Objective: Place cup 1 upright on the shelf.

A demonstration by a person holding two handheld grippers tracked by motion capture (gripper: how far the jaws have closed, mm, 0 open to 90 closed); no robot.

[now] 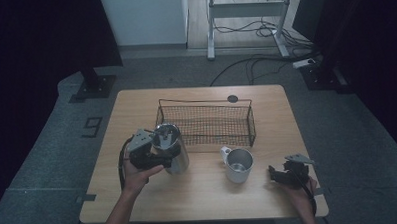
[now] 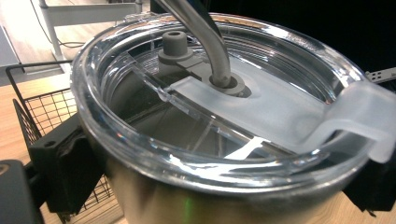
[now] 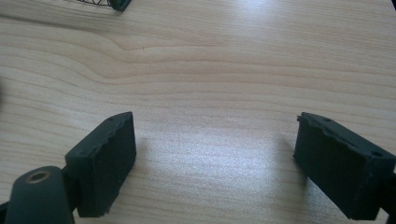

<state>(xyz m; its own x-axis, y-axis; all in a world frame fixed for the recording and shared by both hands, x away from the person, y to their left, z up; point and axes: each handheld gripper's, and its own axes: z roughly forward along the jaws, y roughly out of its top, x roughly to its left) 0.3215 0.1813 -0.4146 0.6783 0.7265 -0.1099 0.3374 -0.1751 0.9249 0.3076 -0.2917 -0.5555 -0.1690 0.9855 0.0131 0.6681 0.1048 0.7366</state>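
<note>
A steel tumbler [image 1: 180,160] with a clear lid [image 2: 261,107] and a bent metal straw [image 2: 205,37] is at the wire basket's front left corner. My left gripper [image 1: 164,156] is shut on its body just below the lid, one black jaw on each side, as the left gripper view shows. A metal mug [image 1: 238,165] stands empty on the table to the right, handle toward the back left. Right of the mug, my right gripper [image 1: 275,175] is low over bare wood, and its jaws stand wide open [image 3: 215,163] with nothing between them.
A black wire basket [image 1: 206,107] stands empty at the middle back of the wooden table [image 1: 204,197]; its corner [image 3: 116,4] shows in the right gripper view. A dark round disc [image 1: 232,98] lies behind it. Bare wood runs along the front.
</note>
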